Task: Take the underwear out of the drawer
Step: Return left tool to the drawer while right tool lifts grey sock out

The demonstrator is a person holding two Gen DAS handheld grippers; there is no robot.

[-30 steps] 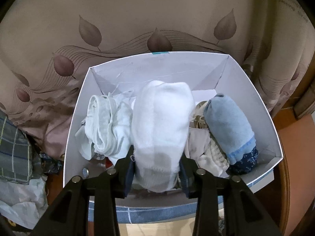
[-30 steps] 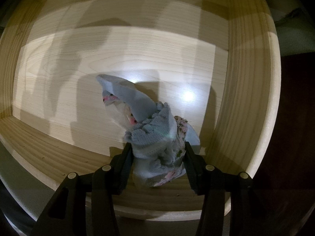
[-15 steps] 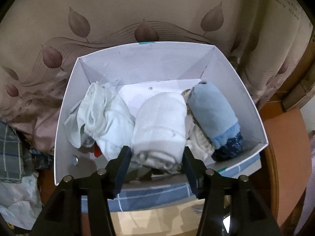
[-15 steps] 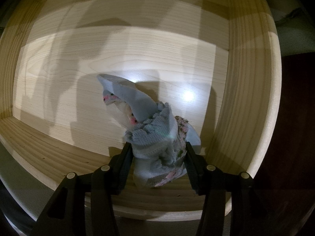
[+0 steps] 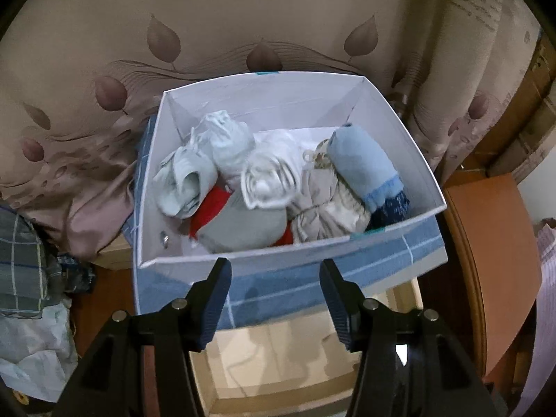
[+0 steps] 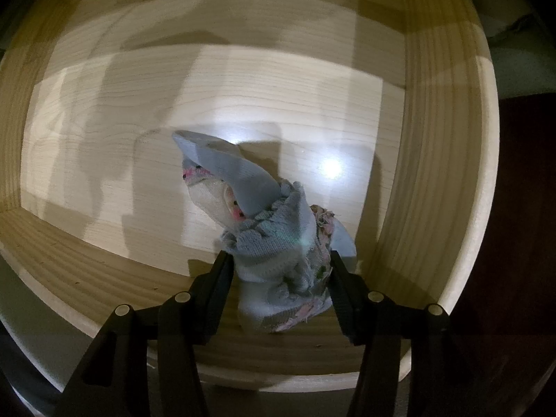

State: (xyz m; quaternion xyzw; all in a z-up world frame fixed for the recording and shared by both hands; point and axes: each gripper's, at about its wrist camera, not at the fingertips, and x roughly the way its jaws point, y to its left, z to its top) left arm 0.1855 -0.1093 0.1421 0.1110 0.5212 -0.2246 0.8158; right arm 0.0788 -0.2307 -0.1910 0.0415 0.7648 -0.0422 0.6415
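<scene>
The left gripper [image 5: 274, 272] has its black jaws spread wide with nothing between them, in front of the near wall of a white cardboard box [image 5: 392, 111] that has blue check sides. In the box lie soft rolled clothes: a pale mint bundle [image 5: 194, 173], a white ribbed roll [image 5: 267, 177], a smooth grey piece [image 5: 246, 226] over something red [image 5: 212, 205], a crumpled beige piece [image 5: 323, 205], and a light blue roll [image 5: 365, 163] with a dark navy end. Behind the box hangs a beige curtain [image 5: 208, 27] printed with brown leaves.

The right gripper [image 6: 279, 269] points down into a drawer [image 6: 448, 173] of pale wood with fine straight grain. Between its jaws is the underwear [image 6: 274, 243], a grey-blue knitted piece with a frilled edge and small pink dots, bunched up on the drawer floor near the front wall. These jaws are opening slowly, and the pads are still touching the cloth on both sides
</scene>
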